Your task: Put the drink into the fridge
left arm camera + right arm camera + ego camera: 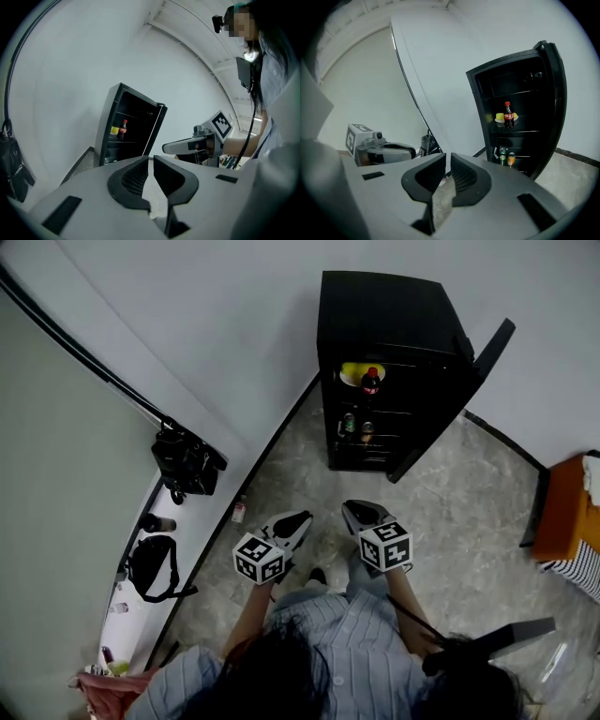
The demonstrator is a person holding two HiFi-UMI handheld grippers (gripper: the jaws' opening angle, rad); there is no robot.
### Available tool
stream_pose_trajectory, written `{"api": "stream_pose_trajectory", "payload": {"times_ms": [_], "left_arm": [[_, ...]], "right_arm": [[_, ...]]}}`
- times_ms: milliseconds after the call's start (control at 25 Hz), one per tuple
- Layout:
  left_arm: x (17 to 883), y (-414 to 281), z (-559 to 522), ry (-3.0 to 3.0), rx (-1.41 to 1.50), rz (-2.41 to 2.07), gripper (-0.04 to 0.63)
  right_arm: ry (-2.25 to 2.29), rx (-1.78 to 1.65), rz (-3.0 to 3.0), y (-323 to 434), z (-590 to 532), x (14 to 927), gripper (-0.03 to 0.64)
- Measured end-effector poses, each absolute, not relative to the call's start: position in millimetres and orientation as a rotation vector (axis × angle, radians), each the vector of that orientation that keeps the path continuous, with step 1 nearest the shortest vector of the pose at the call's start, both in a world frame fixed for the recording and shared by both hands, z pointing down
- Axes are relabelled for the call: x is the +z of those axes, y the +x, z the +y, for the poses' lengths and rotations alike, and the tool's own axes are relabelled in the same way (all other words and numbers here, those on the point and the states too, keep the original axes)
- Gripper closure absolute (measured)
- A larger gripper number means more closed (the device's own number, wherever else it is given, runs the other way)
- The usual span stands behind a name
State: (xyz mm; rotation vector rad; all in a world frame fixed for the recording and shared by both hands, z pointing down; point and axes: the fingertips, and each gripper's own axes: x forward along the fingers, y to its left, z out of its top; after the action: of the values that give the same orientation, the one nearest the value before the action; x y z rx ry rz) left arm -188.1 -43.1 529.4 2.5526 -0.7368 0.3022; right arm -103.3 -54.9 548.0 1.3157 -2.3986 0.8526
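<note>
A black mini fridge [394,315] stands against the wall with its door [492,348] swung open to the right. A cola bottle [371,381] stands upright on its upper shelf next to a yellow thing [350,371]; the bottle [508,115] also shows in the right gripper view and the left gripper view [123,129]. Two cans [356,426] sit on a lower shelf. My left gripper [300,519] and right gripper [354,510] hover side by side over the floor, well short of the fridge. The left gripper [151,159] and right gripper [448,157] each have jaws almost together, nothing between.
A white ledge [141,615] along the left wall carries a black bag [187,460], a second black bag [155,563] and small items. A small bottle [239,510] stands on the floor by the ledge. An orange box [567,507] sits at the right.
</note>
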Motion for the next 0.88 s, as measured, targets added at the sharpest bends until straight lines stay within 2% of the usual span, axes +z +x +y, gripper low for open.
{"api": "stream_pose_trajectory", "payload": {"times_ms": [400,880], "left_arm": [[526,-233,15,2.617,0.284,-0.667,0.583],[529,-252,57,2.662,0.259,-0.553,0.588]], "right_arm": [[1.349,0.841,-2.379,-153,11,553,0.577],[1.452,0.825,-2.346,-167,58,549,0.577]]}}
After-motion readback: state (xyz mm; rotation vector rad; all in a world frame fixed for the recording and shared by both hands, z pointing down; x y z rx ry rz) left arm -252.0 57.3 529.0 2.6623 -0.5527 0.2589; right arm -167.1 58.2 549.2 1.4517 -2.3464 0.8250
